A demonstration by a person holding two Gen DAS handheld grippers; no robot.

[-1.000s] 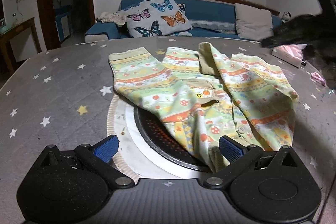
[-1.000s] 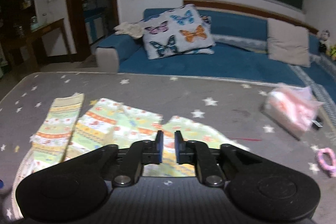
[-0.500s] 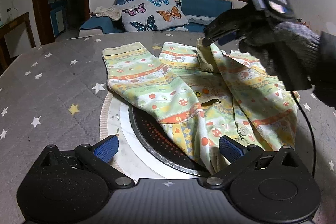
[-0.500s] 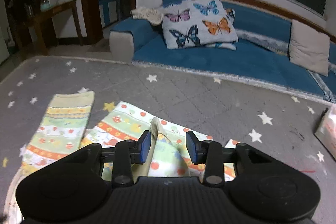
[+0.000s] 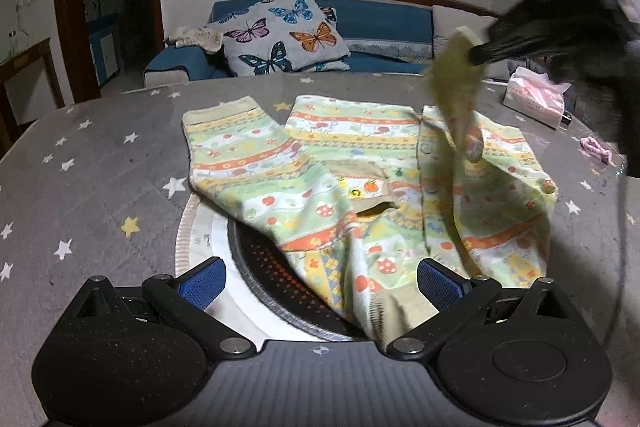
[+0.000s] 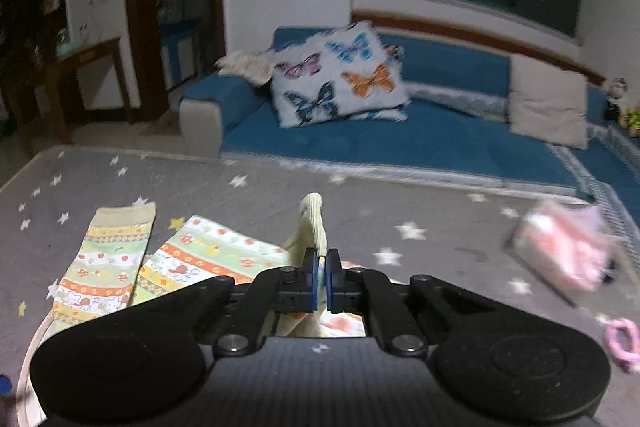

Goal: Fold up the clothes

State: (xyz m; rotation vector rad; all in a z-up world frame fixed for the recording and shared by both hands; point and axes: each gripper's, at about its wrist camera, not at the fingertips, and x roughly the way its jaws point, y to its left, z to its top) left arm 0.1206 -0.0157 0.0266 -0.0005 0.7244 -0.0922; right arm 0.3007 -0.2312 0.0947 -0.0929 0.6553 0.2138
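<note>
Left wrist view: one patterned garment point(image 5: 320, 187) is seen spread on the grey star-printed table point(image 5: 100, 167), its long axis running from the near edge toward the sofa point(image 5: 384, 27). Two cuffed ends are pointed away; a third strip is lifted clear of the cloth by the right gripper point(image 5: 476, 55), which is blurred and cut off by the frame edge. The left gripper point(image 5: 320, 281) is held spread wide, nothing between its two blue pads point(image 5: 202, 277). One round plate point(image 5: 248, 267) is partly hidden under the garment. In the right wrist view the right gripper point(image 6: 322, 277) is clamped on the garment's point(image 6: 208, 259) raised beige cuff. One pink tissue pack point(image 6: 564, 247) is blurred, and one pink ring point(image 6: 622, 341) is cut off.
</note>
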